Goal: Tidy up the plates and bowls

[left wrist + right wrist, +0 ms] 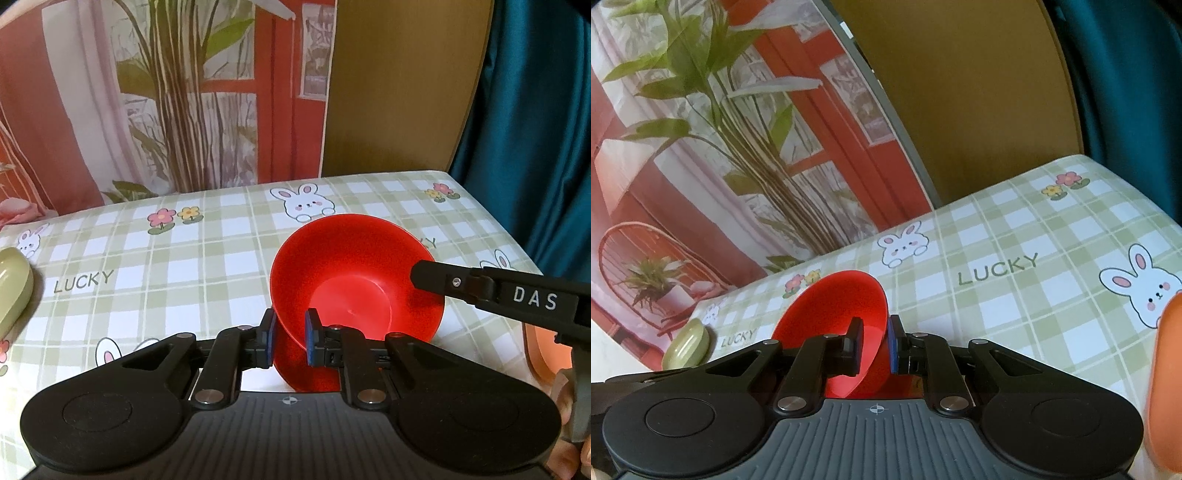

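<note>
Red bowl (one) pinched by two claws, left claw and right claw.

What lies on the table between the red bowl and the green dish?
Nothing: in the left wrist view, only bare checked tablecloth lies between the red bowl and the green dish. The right wrist view shows them much closer.
</note>
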Demonstrator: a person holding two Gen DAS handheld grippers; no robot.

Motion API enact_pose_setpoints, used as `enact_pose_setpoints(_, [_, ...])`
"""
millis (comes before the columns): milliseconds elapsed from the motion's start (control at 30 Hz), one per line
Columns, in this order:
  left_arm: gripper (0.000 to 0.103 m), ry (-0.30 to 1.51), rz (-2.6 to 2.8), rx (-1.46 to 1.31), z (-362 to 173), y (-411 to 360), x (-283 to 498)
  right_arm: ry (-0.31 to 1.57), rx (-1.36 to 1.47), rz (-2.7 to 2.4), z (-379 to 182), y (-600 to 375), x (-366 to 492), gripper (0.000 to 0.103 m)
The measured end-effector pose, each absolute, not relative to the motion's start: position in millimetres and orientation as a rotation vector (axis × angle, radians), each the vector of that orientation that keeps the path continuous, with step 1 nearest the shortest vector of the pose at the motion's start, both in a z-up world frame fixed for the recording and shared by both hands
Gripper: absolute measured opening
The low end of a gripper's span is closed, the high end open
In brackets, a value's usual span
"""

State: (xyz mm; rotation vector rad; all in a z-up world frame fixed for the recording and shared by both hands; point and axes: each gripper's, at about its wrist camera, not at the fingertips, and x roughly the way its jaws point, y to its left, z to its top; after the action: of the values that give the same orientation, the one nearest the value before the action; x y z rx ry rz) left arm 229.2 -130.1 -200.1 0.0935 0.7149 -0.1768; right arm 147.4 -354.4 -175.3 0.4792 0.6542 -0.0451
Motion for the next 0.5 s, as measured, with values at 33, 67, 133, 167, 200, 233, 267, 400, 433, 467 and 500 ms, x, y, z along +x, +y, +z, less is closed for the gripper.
enact_pose_setpoints(33, [0.016,0.716,-0.177,0.091,-200.8,-130.3,228.1,0.658,0.480,-0.047,-176.5,-354.3,146.9,0.014])
enact_pose_setpoints(67, [0.016,0.716,-0.176,0.089,-201.3,-130.5,227.3,0.663,0.478,-0.048,-177.9,-354.0,146.3,0.014])
enact_pose_setpoints(133, [0.016,0.721,-0.173,0.087,-203.1,-130.8,225.0,0.672,0.477,-0.048,-180.5,-353.2,145.3,0.014])
enact_pose_setpoints(167, [0.016,0.722,-0.171,0.084,-204.4,-130.8,224.1,0.676,0.476,-0.049,-181.7,-352.7,144.8,0.014])
enact_pose_setpoints(200, [0.016,0.726,-0.169,0.081,-205.6,-130.7,223.4,0.680,0.474,-0.049,-182.8,-352.7,144.5,0.014])
enact_pose_setpoints(233, [0.016,0.729,-0.168,0.078,-206.8,-130.7,222.8,0.686,0.473,-0.049,-184.1,-352.5,144.2,0.014])
enact_pose_setpoints(267, [0.016,0.730,-0.166,0.076,-207.8,-130.4,222.1,0.691,0.471,-0.049,-185.3,-352.2,144.0,0.014])
enact_pose_setpoints(400, [0.016,0.732,-0.160,0.081,-210.0,-130.1,220.4,0.706,0.459,-0.050,-188.3,-350.1,144.1,0.014])
enact_pose_setpoints(433, [0.016,0.731,-0.159,0.084,-210.5,-130.1,219.9,0.709,0.455,-0.051,-188.7,-349.4,144.2,0.014])
enact_pose_setpoints(467, [0.016,0.731,-0.157,0.085,-210.7,-130.3,219.8,0.712,0.451,-0.051,-188.9,-348.7,144.5,0.014])
enact_pose_setpoints(500, [0.016,0.734,-0.155,0.085,-211.3,-130.0,219.9,0.714,0.448,-0.051,-189.1,-348.1,144.5,0.014])
